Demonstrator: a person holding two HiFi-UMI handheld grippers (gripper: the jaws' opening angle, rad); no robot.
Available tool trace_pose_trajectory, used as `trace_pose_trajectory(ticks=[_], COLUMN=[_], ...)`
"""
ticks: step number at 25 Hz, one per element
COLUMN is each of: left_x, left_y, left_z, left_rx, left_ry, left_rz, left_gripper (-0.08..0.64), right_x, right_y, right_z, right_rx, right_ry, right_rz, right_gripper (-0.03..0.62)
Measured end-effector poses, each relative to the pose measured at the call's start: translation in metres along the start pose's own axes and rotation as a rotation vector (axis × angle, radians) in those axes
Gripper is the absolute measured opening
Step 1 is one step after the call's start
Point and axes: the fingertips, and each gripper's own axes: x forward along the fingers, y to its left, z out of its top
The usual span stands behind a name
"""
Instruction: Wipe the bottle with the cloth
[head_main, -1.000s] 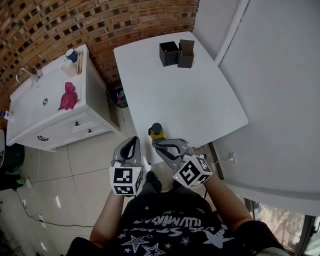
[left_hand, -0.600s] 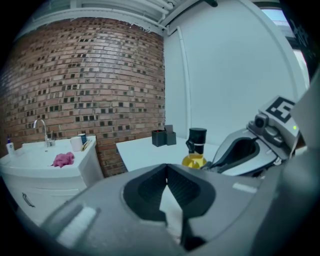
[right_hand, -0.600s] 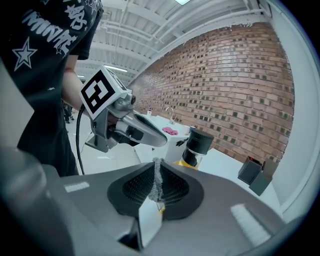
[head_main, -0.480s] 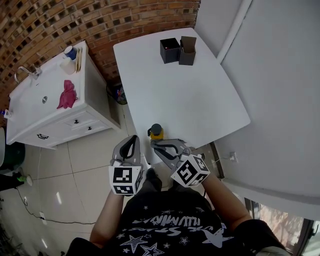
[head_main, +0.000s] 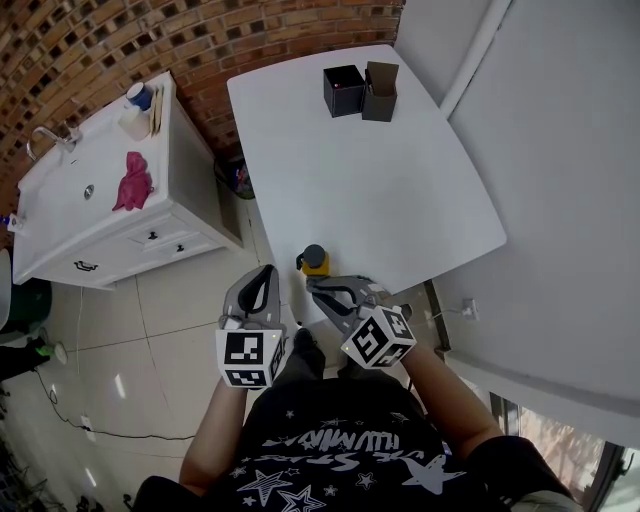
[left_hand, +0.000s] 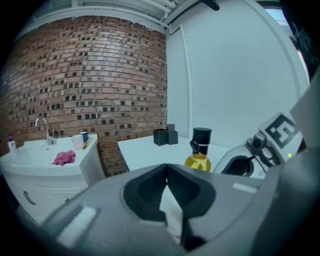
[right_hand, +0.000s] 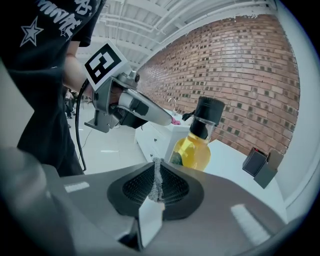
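White table (head_main: 400, 190), bottle (head_main: 314, 262) at corner, black box (head_main: 343, 90), brown box (head_main: 380, 93)

Bottle (head_main: 314, 262) stands at the near edge of table (head_main: 400, 180).

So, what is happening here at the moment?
A person holds a gripper in each hand, both with jaws shut. The right gripper is close to the bottle of yellow liquid at the white table's near edge; the left gripper hangs beside it over the floor. The pink cloth lies untouched on the sink cabinet.
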Motion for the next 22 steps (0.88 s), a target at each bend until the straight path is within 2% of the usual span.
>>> trace_pose_trajectory(ticks=[9, 16, 18, 19, 22], left_x=[-0.004, -0.007, -0.006, -0.006, -0.006], left_y=[0.003, 0.005, 0.004, 0.002, -0.001], left_z=[-0.006, -0.009, -0.009, -0.009, -0.009], left_rx=[-0.004, -0.006, -0.007, -0.007, -0.002], left_ry=[0.016, 0.015, 0.013, 0.012, 0.011], left_rz=[0.012, 0.012, 0.011, 0.009, -0.005], left_gripper=[0.005, 0.005, 0.005, 0.005, 0.005], right_x=[0.016, 0.008, -0.006, -0.016, -0.053], right_y=[0.004, 0.007, 0.003, -0.003, -0.035], right_z=[-0.033, -0.037, -0.039, -0.041, -0.041], right_rx=[0.051, 0.11, 0.2, 0.286, 0.639], right_ry=[0.068, 0.07, 0.048, 0.025, -0.114], right_rz=[-0.01, -0.029, -0.065, -0.108, -0.286], right_gripper=[0.035, 0.035, 0.035, 0.035, 0.035])
